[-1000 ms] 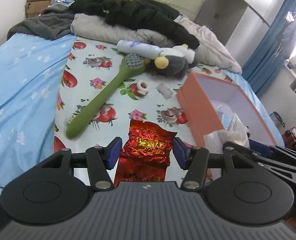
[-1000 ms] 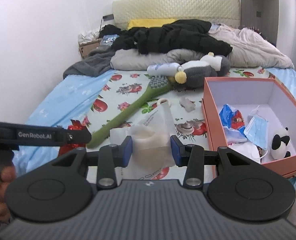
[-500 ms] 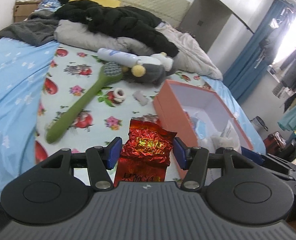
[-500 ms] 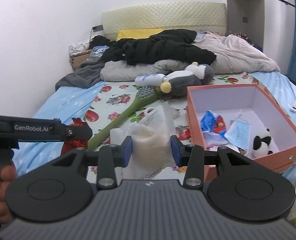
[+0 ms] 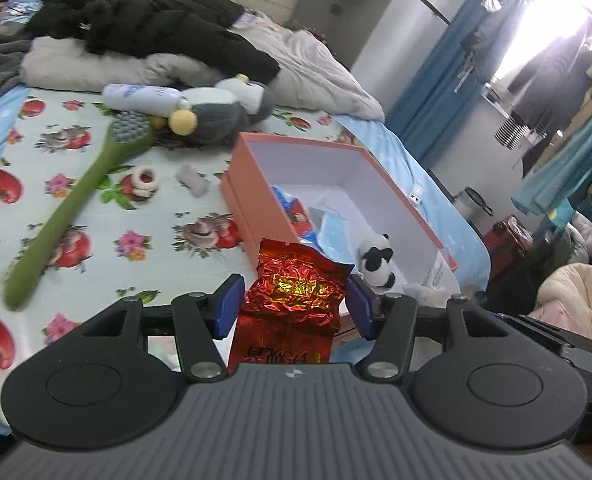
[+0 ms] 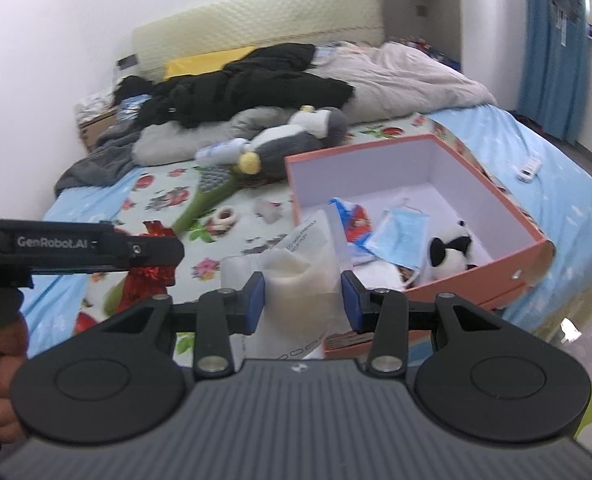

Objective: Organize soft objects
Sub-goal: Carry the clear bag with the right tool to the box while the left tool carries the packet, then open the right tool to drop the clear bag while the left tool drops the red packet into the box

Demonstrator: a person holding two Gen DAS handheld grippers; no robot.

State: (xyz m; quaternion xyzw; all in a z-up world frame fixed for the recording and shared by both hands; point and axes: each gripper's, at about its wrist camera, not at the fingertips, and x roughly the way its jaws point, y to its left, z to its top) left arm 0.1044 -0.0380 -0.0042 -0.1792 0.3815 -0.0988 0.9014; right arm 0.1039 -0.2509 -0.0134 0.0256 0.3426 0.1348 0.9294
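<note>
Step in hand, as judged: carrying two soft items to the box (image 6: 496,200), one in each hand.

Left tongs (image 5: 294,306): closed on a red foil pouch (image 5: 294,292), held upright between the blue pads (image 5: 227,306). In the left wrist view the pouch sits in front of the box's near corner, above the bed (image 5: 136,208), not yet over the opening.

Right tongs (image 6: 302,304): closed on a white bag (image 6: 302,276), also upright, its printed top edge leaning toward the box. In the right wrist view the bag stands before the near wall of the box, short of the interior.

The box is open and lies on the bed near its edge. It already holds a panda toy (image 6: 448,248), a blue mask (image 6: 400,232) and a coloured wrapper (image 6: 356,216). The far half of its floor is bare.

Not yet sorted, on the bed beyond the box: a grey plush (image 5: 220,116), a green brush (image 5: 68,212), a white bottle (image 5: 140,96), a tape roll (image 5: 144,178).

Next move, as judged: bring each item over the box wall and above the bare floor, then part the pads to drop it. The two tongs are close together, so releasing one at a time would avoid a clash. The foil pouch is light and crumpled and may cling to a pad
</note>
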